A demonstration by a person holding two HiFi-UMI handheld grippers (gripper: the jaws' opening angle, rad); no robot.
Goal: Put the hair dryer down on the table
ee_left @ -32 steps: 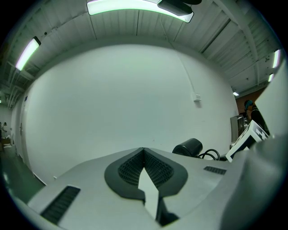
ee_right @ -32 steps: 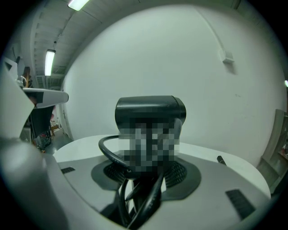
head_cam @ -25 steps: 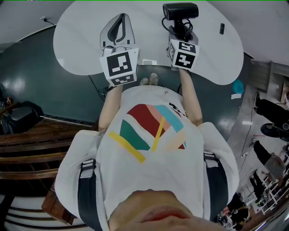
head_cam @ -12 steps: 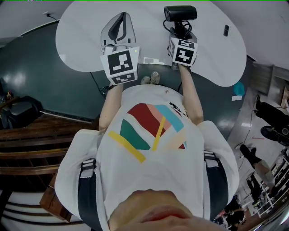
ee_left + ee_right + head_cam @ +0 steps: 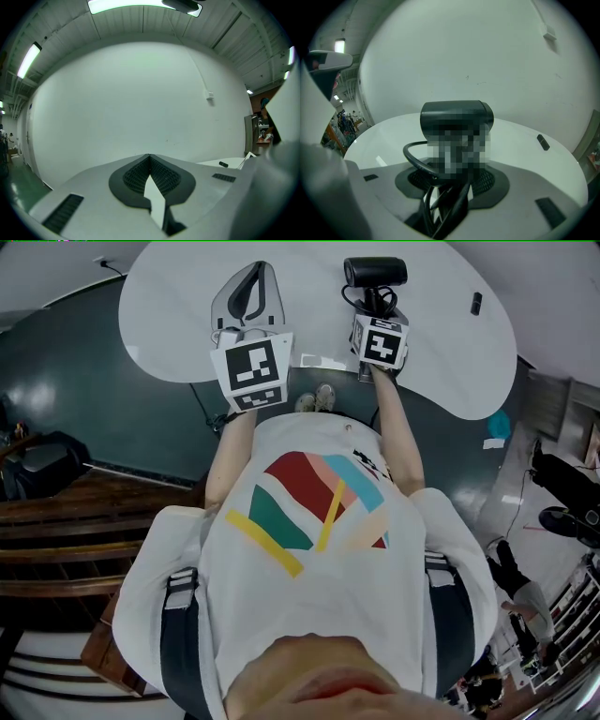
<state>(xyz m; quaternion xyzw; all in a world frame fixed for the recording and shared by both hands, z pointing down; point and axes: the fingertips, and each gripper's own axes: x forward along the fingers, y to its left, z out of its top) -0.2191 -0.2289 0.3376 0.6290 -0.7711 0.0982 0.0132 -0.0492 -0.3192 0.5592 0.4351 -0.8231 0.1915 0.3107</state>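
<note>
The black hair dryer point(image 5: 375, 272) stands upright over the white table point(image 5: 169, 315), handle down. My right gripper point(image 5: 372, 307) is shut on that handle. In the right gripper view the dryer's barrel point(image 5: 457, 110) rises just beyond the jaws of the right gripper point(image 5: 454, 180), and its black cord point(image 5: 417, 161) loops down between them. The table top point(image 5: 525, 140) lies close beneath the dryer; whether it touches I cannot tell. My left gripper point(image 5: 246, 292) hovers over the table to the left, and in its own view the left gripper point(image 5: 149, 157) is shut at the tips on nothing.
A small black object point(image 5: 476, 303) lies on the table's far right, also seen as the black object point(image 5: 543, 141) from the right gripper. A white paper slip point(image 5: 322, 362) sits at the near table edge. Beyond the table is dark green floor point(image 5: 112, 418).
Both grippers have edged slightly forward over the table, the dryer going along in the right one. Neither pair of jaws has changed.
</note>
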